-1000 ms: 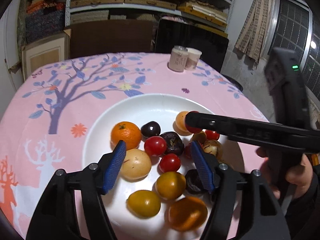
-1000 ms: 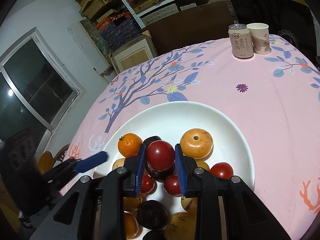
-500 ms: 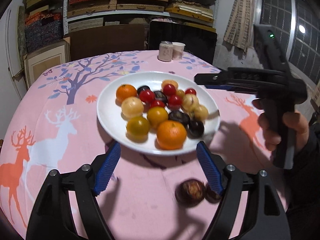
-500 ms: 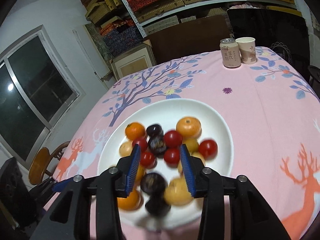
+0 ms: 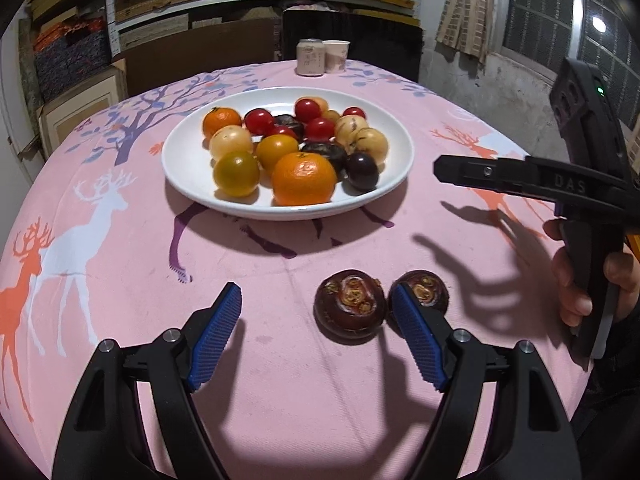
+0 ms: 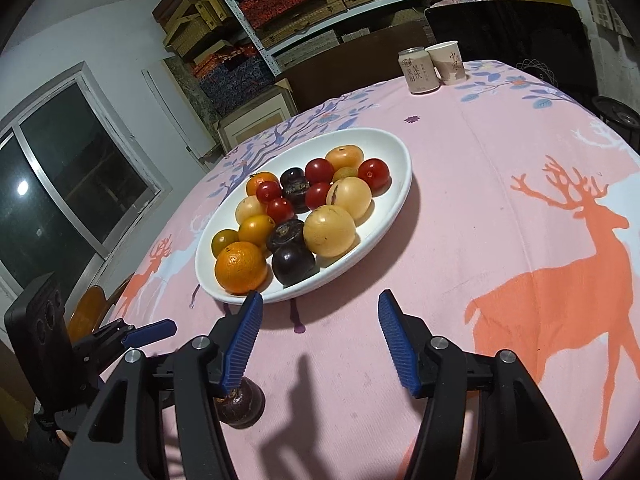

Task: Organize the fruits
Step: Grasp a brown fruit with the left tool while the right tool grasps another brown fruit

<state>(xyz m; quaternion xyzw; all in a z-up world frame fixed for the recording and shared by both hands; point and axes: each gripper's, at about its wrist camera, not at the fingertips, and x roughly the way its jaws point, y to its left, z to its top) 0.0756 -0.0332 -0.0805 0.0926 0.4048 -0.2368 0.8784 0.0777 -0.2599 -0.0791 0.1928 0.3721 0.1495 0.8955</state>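
A white plate [image 5: 188, 168] [image 6: 396, 200] holds several fruits: oranges [image 5: 303, 178], red tomatoes [image 5: 307, 109], yellow tomatoes [image 5: 236, 173], pale round fruits [image 6: 329, 231] and dark ones [image 6: 293, 263]. Two dark brown water chestnuts lie on the pink cloth near me: one [image 5: 349, 309] between my left fingers, one [image 5: 424, 291] behind the right finger. My left gripper [image 5: 316, 336] is open and empty above them. My right gripper [image 6: 318, 338] is open and empty in front of the plate; one chestnut [image 6: 240, 406] sits under its left finger. The right gripper also shows in the left wrist view [image 5: 520, 180].
A drink can [image 5: 311, 57] [image 6: 418, 70] and a paper cup [image 5: 335, 55] [image 6: 448, 62] stand at the table's far edge. The round table has a pink cloth with deer and tree prints [image 6: 560, 280]. Shelves and a window lie beyond.
Both grippers pulled back from the plate toward the table's near edge. The right gripper let go of the red tomato, which now lies on the plate, and opened wide.
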